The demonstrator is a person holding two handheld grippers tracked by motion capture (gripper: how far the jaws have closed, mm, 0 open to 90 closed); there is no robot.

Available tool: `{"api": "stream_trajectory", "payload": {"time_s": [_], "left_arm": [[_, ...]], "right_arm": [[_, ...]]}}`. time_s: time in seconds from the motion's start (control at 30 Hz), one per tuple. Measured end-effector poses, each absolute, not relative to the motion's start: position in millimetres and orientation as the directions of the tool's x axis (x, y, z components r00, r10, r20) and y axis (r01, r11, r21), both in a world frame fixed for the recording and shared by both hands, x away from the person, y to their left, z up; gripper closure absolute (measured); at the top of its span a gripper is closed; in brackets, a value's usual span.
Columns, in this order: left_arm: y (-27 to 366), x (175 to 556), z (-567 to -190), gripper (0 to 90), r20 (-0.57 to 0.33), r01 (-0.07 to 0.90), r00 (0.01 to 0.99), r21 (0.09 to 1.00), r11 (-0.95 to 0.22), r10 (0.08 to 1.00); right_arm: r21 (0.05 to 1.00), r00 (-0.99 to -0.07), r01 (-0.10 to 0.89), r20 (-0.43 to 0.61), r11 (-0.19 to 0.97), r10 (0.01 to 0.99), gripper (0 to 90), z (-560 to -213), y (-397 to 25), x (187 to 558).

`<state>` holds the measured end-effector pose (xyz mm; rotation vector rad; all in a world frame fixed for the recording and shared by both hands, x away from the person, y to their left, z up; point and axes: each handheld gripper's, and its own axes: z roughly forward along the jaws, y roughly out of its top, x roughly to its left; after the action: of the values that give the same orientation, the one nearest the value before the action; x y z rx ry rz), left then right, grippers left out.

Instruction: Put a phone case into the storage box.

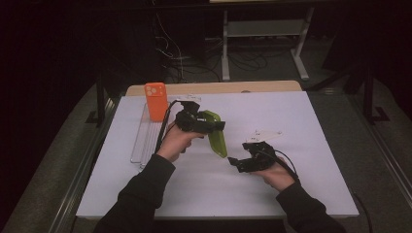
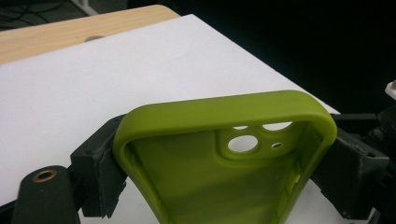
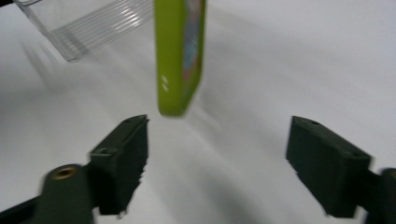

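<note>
The left gripper (image 1: 219, 125) had its jaws clamped on the two long edges of the soft olive-green phone case (image 2: 224, 154), holding it above the white table top (image 1: 291, 184), left of centre. The right gripper (image 3: 217, 163), near and to the right, pointed at the case's lower end with jaws wide apart, gripping nothing. An upright orange phone case (image 1: 156, 101) stood at the far end of the clear ribbed plastic rack (image 1: 141, 141) at the left.

Left gripper (image 1: 219, 125) jaws clamped, right gripper (image 1: 236, 163) jaws spread wide.
</note>
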<state>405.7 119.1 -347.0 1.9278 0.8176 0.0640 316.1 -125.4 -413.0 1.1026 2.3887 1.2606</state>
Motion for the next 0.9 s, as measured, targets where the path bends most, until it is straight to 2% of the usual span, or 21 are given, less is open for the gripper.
{"api": "stream_trajectory", "payload": {"time_s": [0.13, 0.2, 0.23, 0.57, 0.9], "left_arm": [[127, 409, -335, 14.3, -0.276, 0.516, 0.755, 0.81, -0.279, 0.595], [132, 411, -328, 14.3, -0.27, 0.519, 0.749, 0.807, -0.282, 0.606], [135, 412, -324, 14.3, -0.265, 0.519, 0.746, 0.807, -0.283, 0.611], [165, 421, -290, 14.3, -0.199, 0.5, 0.712, 0.817, -0.288, 0.674], [199, 428, -273, 14.3, -0.154, 0.511, 0.645, 0.815, -0.273, 0.748]], "right_arm": [[0.779, -0.71, 0.495, 0.108, 0.385, 0.696, 11.0, -415, -133, 313], [0.782, -0.71, 0.484, 0.088, 0.394, 0.698, 1.8, -417, -137, 310], [0.778, -0.712, 0.485, 0.087, 0.399, 0.696, 0.0, -418, -140, 309], [0.765, -0.717, 0.491, 0.082, 0.417, 0.692, 0.0, -427, -167, 298], [0.743, -0.714, 0.512, 0.089, 0.431, 0.694, 0.0, -436, -183, 290]]}}
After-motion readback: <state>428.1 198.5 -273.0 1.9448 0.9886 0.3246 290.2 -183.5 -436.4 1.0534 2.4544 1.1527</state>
